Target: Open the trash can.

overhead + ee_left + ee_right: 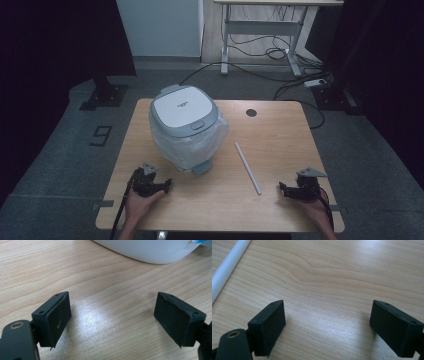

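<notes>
While both hands rest low on the wooden table [280,125], the left gripper [162,186] has its jaws spread wide with nothing but bare wood between them. It sits just in front of the white bin [187,127], close to the bin's grey foot pedal [201,167]. In the left gripper view the bin's pale rounded base [150,251] lies just beyond the jaws, apart from them. The right gripper [284,190] also has its jaws spread and empty; it sits well to the right of the bin, near the table's front edge. Between the bin and that gripper a white tube [248,168] lies flat on the wood, untouched. The bin stands upright with its lid closed and a clear bag wrapped around its body.
</notes>
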A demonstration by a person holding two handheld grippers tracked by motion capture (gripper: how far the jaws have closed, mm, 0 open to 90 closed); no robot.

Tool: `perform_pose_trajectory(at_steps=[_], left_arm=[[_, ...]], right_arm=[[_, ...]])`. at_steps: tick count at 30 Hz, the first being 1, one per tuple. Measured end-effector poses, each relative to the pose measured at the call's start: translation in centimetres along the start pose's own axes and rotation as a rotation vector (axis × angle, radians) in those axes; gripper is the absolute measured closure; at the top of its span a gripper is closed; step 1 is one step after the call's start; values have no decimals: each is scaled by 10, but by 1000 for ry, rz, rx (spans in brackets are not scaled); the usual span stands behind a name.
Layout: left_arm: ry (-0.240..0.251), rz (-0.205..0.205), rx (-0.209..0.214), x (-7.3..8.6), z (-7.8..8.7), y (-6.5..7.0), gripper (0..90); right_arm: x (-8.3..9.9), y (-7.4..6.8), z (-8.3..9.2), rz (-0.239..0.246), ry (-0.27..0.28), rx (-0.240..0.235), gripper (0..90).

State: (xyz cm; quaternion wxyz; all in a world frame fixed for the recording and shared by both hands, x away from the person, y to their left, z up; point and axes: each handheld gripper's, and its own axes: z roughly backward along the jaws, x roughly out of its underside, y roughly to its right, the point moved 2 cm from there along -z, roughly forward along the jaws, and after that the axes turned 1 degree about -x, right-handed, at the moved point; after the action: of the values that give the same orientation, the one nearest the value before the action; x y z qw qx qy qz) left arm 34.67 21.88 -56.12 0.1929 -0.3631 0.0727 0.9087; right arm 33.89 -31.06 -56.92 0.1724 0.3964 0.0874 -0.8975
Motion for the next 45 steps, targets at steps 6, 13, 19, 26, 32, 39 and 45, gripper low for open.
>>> perform_pose_trajectory(at_steps=[6, 13, 19, 26, 32, 39, 45], left_arm=[[3, 2, -5, 2, 2, 0, 143], [14, 15, -25, 4, 5, -1, 207], [43, 37, -62, 7, 12, -7, 356], [145, 95, -23, -3, 38, -9, 699], [207, 108, 17, -12, 53, -8, 826], [248, 112, 56, -18, 63, -11, 900], [274, 100, 93, -29, 77, -9, 900]], right_arm=[[0, 1, -1, -3, -2, 1, 112], [-1, 2, -1, -13, -2, 12, 113], [-2, 4, -2, -16, -2, 18, 116], [-2, 4, -1, -20, -2, 20, 128], [-2, 4, -1, -19, -1, 22, 131], [-2, 5, -1, -19, -1, 22, 132], [-2, 5, -2, -20, 1, 23, 136]])
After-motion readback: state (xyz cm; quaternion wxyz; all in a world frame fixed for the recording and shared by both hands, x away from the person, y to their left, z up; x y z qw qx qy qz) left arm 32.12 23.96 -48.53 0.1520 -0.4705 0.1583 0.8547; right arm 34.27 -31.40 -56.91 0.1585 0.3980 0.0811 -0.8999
